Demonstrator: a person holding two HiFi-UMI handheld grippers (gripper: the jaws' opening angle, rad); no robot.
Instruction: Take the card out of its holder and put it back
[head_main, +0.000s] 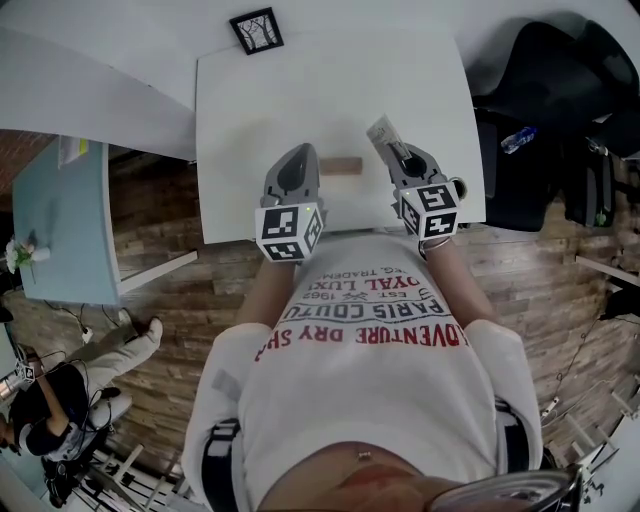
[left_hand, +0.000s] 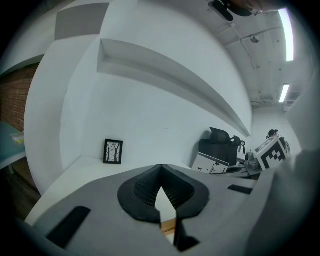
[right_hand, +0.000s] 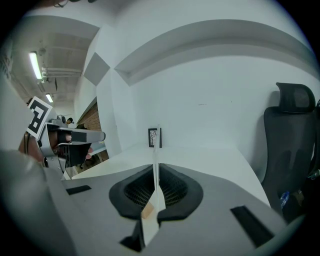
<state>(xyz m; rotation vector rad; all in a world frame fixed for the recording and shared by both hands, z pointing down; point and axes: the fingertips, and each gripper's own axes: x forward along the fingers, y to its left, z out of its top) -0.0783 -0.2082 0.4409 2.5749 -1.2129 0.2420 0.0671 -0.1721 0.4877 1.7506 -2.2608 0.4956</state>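
A small wooden card holder (head_main: 341, 165) lies on the white table (head_main: 260, 100), between my two grippers. My right gripper (head_main: 398, 150) is shut on the white printed card (head_main: 382, 132), which it holds up above the table, right of the holder. In the right gripper view the card (right_hand: 158, 145) stands edge-on between the pads (right_hand: 172, 187). My left gripper (head_main: 297, 152) hovers just left of the holder, its tips together with nothing between them. Through the gap below its pads (left_hand: 145, 187), a bit of the holder (left_hand: 169, 226) shows.
A small black picture frame (head_main: 256, 30) stands at the table's far edge, against the wall. A black office chair (head_main: 540, 100) stands to the right of the table, a light-blue table (head_main: 60, 220) to the left. A person (head_main: 50, 410) sits on the floor at lower left.
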